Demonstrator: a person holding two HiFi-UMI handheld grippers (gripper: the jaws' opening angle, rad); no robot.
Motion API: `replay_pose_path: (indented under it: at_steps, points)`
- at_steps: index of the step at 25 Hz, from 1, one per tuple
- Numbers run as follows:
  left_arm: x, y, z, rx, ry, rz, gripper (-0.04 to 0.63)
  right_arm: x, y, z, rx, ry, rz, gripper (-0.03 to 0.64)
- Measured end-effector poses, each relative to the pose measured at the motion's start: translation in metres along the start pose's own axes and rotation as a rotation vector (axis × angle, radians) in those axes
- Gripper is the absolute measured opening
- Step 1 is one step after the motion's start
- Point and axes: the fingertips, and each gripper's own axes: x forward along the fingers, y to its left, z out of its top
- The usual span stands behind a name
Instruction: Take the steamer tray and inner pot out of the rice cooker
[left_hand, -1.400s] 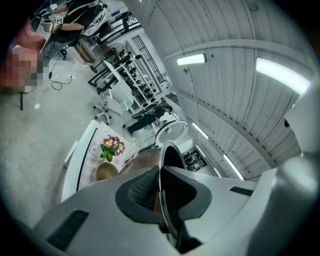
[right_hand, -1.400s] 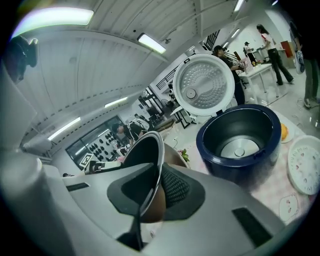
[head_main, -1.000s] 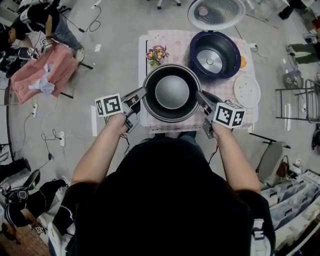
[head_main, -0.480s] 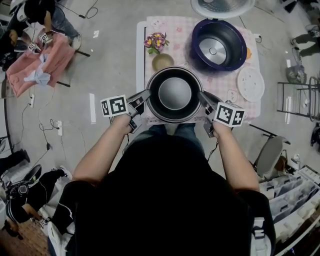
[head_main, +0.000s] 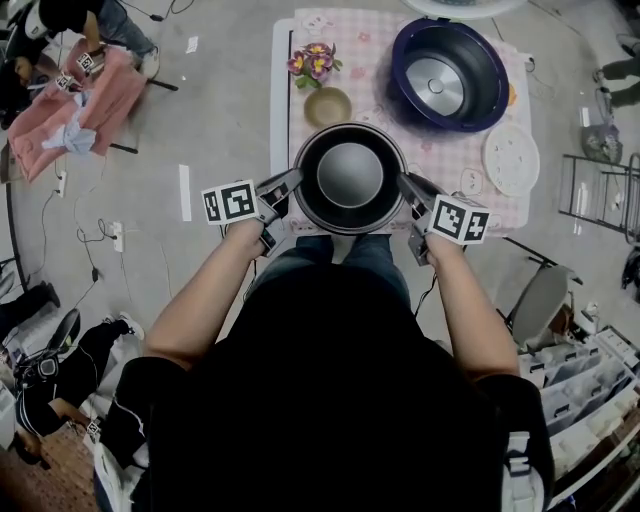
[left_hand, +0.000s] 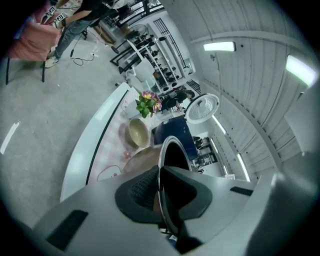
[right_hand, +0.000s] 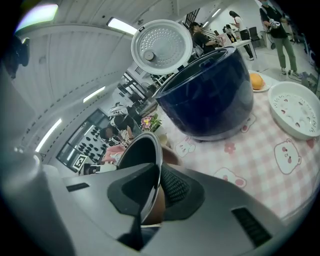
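The dark inner pot (head_main: 350, 178) with its grey metal bottom hangs level over the near edge of the table. My left gripper (head_main: 285, 188) is shut on its left rim and my right gripper (head_main: 410, 188) on its right rim. In the left gripper view the thin rim (left_hand: 172, 150) runs between the pads of the left gripper (left_hand: 159, 187). The right gripper view shows the same grip, the rim (right_hand: 140, 150) pinched in the right gripper (right_hand: 159, 187). The dark blue rice cooker (head_main: 450, 72) stands open at the back right. The white steamer tray (head_main: 511, 159) lies on the table's right side.
A pink checked cloth covers the table (head_main: 360, 45). Just beyond the pot are a tan bowl (head_main: 327, 105) and a small flower bunch (head_main: 313, 62). The cooker's lid (right_hand: 162, 46) stands raised, and an orange (right_hand: 256, 81) lies behind the cooker. People and a pink-draped chair (head_main: 60, 120) are at far left.
Both grippers have come down together with the pot, toward the table's near edge. The tan bowl, hidden behind the pot a second ago, now shows beyond it.
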Motion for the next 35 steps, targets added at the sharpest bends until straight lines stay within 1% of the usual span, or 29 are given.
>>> replay_pose_path:
  at_steps: [6, 12, 16, 21, 26, 31, 35]
  points:
    - [0.005, 0.015, -0.007, -0.034, -0.010, 0.031, 0.041, 0.011, -0.011, -0.010, 0.011, 0.027, -0.008, 0.048]
    - [0.008, 0.016, 0.000, -0.021, -0.035, 0.033, 0.041, 0.019, -0.014, -0.001, 0.002, 0.012, -0.008, 0.051]
    - [0.012, 0.013, -0.001, -0.013, -0.038, 0.032, 0.041, 0.020, -0.024, -0.004, 0.000, 0.021, -0.026, 0.052]
    - [0.011, 0.013, 0.000, -0.008, -0.046, 0.032, 0.041, 0.021, -0.022, -0.003, -0.009, 0.012, -0.016, 0.055]
    - [0.012, 0.013, 0.000, -0.003, -0.054, 0.027, 0.041, 0.022, -0.024, -0.004, -0.050, 0.015, -0.036, 0.063]
    - [0.012, 0.011, 0.001, 0.015, -0.036, 0.027, 0.044, 0.024, -0.022, -0.004, -0.099, 0.033, -0.064, 0.075]
    - [0.009, 0.006, 0.008, 0.064, -0.027, 0.034, 0.071, 0.024, -0.021, 0.000, -0.128, 0.029, -0.077, 0.080]
